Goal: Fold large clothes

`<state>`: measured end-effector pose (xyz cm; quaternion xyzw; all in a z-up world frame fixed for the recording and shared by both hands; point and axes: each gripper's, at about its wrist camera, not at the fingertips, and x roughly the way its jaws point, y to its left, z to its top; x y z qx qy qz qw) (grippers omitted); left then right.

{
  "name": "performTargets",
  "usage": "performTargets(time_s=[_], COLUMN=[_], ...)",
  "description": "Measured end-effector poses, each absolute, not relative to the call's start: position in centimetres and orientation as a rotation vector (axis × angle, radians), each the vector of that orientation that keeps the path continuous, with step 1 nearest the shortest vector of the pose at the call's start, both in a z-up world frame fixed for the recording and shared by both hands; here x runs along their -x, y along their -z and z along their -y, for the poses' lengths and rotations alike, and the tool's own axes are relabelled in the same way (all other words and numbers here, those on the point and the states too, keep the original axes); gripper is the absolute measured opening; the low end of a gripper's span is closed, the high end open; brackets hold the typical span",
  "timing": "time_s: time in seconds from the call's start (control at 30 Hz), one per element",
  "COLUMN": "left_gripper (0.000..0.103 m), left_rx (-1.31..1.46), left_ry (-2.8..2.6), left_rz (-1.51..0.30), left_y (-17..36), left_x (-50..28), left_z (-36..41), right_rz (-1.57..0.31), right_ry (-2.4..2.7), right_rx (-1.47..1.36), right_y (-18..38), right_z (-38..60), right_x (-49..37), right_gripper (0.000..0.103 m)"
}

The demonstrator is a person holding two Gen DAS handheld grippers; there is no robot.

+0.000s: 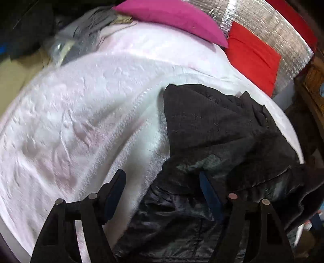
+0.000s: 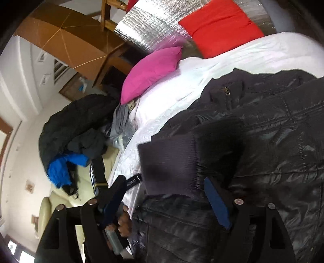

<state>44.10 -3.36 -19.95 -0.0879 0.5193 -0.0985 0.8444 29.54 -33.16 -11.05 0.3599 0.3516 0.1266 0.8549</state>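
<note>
Black and shiny, a large quilted jacket [image 1: 212, 129] lies crumpled on a bed covered by a pale pink-white textured bedspread [image 1: 81, 121], toward the side of the bed near a carved wooden frame. In the left wrist view the left gripper [image 1: 162, 186] hovers just above the jacket's near edge, its two blue-padded fingers [image 1: 210, 194] spread wide with nothing between them; one finger is over the bedspread, the other over the dark fabric. Beyond the jacket a magenta cushion [image 1: 172, 18] and a red cushion [image 1: 253, 54] lean against a silver quilted headboard [image 1: 263, 26]. A heap of grey clothing [image 1: 89, 26] sits at the far edge of the bed.

In the right wrist view the right gripper [image 2: 164, 192] also stands wide apart, holding nothing. A ribbed knit cuff [image 2: 168, 163] of the jacket [image 2: 273, 131] lies just ahead of the gap between the fingers; whether a pad touches it I cannot tell. A brass zip pull [image 2: 227, 91] shows near the collar. To the side of the bed, a pile of dark coats with a bright blue garment [image 2: 62, 163] rests on a cream armchair [image 2: 60, 200]. The magenta cushion [image 2: 151, 70] and red cushion [image 2: 220, 26] appear here too, at the head of the bed.
</note>
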Motion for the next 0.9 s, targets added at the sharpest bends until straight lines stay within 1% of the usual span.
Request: performTargets(time_s=[0.13, 0.23, 0.27, 0.3, 0.33, 0.37, 0.43, 0.53, 0.57, 0.6, 0.63, 0.67, 0.73, 0.8, 0.9], left_gripper=[0.075, 0.075, 0.075, 0.075, 0.075, 0.075, 0.075, 0.075, 0.075, 0.075, 0.075, 0.075, 0.075, 0.075, 0.075], left_rx=[0.184, 0.201, 0.212, 0.217, 0.223, 0.225, 0.222, 0.204, 0.197, 0.197, 0.2, 0.206, 0.213, 0.21, 0.188], left_ry=[0.2, 0.207, 0.211, 0.212, 0.214, 0.219, 0.224, 0.213, 0.21, 0.211, 0.215, 0.22, 0.227, 0.225, 0.234], left_rz=[-1.098, -1.101, -1.104, -1.106, -1.107, -1.105, -1.092, -1.061, -1.055, -1.054, -1.053, -1.052, -1.043, -1.023, -0.995], left_y=[20.1, 20.2, 20.2, 20.3, 20.4, 20.3, 19.7, 18.9, 18.8, 18.7, 18.6, 18.5, 18.2, 17.8, 17.2], left_x=[-43.6, -43.7, -43.6, -44.0, -44.1, -44.0, -43.8, -43.4, -43.4, -43.3, -43.3, -43.2, -43.2, -43.0, -42.8], left_z=[2.7, 2.3, 2.0, 1.8, 1.9, 1.7, 1.3, 0.9, 0.9, 0.9, 0.9, 0.8, 0.6, 0.5, 0.9], right_rz=[-0.75, -0.823, -0.836, -0.861, -0.876, -0.889, -0.905, -0.864, -0.85, -0.837, -0.838, -0.845, -0.846, -0.819, -0.825], right_ry=[-0.186, -0.048, -0.009, 0.019, 0.019, 0.005, 0.024, 0.168, 0.207, 0.21, 0.201, 0.18, 0.115, 0.085, 0.075], right_rx=[-0.627, -0.499, -0.474, -0.471, -0.488, -0.511, -0.548, -0.558, -0.589, -0.645, -0.695, -0.749, -0.865, -0.9, -0.942], right_y=[8.7, 8.7, 9.2, 9.8, 10.3, 10.8, 11.3, 10.7, 10.6, 10.7, 10.9, 11.3, 12.4, 13.3, 15.6], right_z=[29.4, 27.4, 27.5, 28.1, 28.8, 29.6, 32.3, 37.2, 39.2, 41.1, 42.3, 43.3, 44.6, 45.0, 45.2], right_x=[-31.5, -33.5, -33.9, -34.3, -34.5, -34.5, -33.8, -31.4, -30.5, -29.7, -29.1, -28.5, -27.2, -26.1, -25.8], right_gripper=[0.083, 0.083, 0.081, 0.076, 0.053, 0.035, 0.035, 0.035, 0.04, 0.04, 0.043, 0.065, 0.083, 0.083, 0.083])
